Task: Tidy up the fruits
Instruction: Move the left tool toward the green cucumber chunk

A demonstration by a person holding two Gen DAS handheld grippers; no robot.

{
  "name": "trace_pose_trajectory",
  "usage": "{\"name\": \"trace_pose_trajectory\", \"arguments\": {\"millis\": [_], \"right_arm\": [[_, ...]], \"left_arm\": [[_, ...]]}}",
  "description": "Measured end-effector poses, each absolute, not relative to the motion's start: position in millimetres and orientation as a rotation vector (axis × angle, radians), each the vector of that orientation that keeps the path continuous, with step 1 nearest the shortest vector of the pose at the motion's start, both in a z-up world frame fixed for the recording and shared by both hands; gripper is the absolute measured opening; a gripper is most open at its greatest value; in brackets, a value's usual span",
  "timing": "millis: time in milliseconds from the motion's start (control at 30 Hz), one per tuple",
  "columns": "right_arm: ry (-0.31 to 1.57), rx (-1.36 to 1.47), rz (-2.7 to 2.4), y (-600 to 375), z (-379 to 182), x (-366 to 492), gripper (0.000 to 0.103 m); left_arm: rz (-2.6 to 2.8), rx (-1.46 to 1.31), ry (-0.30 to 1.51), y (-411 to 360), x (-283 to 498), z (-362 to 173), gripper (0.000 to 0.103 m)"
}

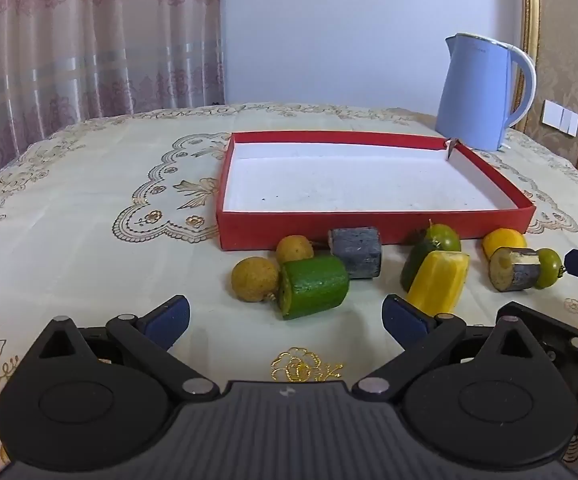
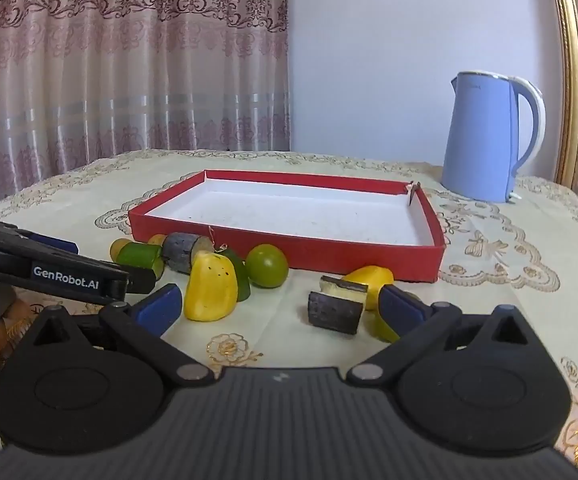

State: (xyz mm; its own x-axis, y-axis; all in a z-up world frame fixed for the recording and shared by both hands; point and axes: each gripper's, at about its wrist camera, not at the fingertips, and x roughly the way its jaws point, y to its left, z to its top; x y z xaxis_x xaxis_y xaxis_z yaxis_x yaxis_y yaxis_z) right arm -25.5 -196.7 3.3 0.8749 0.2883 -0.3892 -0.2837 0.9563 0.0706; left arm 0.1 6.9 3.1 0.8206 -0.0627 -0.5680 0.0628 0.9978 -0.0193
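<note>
A shallow red box (image 1: 369,226) (image 2: 281,250) with a white, empty inside lies on the table. Several toy fruit pieces lie in a row in front of it: two brownish round fruits (image 1: 255,278), a green cylinder (image 1: 315,286), a grey piece (image 1: 356,252) (image 2: 187,250), a yellow piece (image 1: 439,282) (image 2: 210,286), a round green fruit (image 1: 443,236) (image 2: 267,266) and a dark-skinned slice (image 1: 515,268) (image 2: 335,310). My left gripper (image 1: 285,318) is open just short of the green cylinder. My right gripper (image 2: 279,306) is open, just before the dark slice.
A light blue kettle (image 1: 481,92) (image 2: 489,136) stands behind the box's right corner. The table has a cream embroidered cloth (image 1: 89,220). The left gripper's body (image 2: 49,268) reaches in at the left of the right wrist view. Curtains hang behind.
</note>
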Motion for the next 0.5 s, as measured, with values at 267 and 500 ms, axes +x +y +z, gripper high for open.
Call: {"name": "trace_pose_trajectory", "arguments": {"millis": [267, 500], "right_arm": [[0.43, 0.059, 0.298, -202.2, 3.4, -22.0, 0.103], [0.445, 0.105, 0.296, -207.9, 1.9, -18.5, 0.103]], "left_arm": [[-0.066, 0.014, 0.608, 2.1, 2.5, 2.3, 0.103], [-0.014, 0.021, 0.636, 3.5, 7.6, -0.8, 0.103]]}}
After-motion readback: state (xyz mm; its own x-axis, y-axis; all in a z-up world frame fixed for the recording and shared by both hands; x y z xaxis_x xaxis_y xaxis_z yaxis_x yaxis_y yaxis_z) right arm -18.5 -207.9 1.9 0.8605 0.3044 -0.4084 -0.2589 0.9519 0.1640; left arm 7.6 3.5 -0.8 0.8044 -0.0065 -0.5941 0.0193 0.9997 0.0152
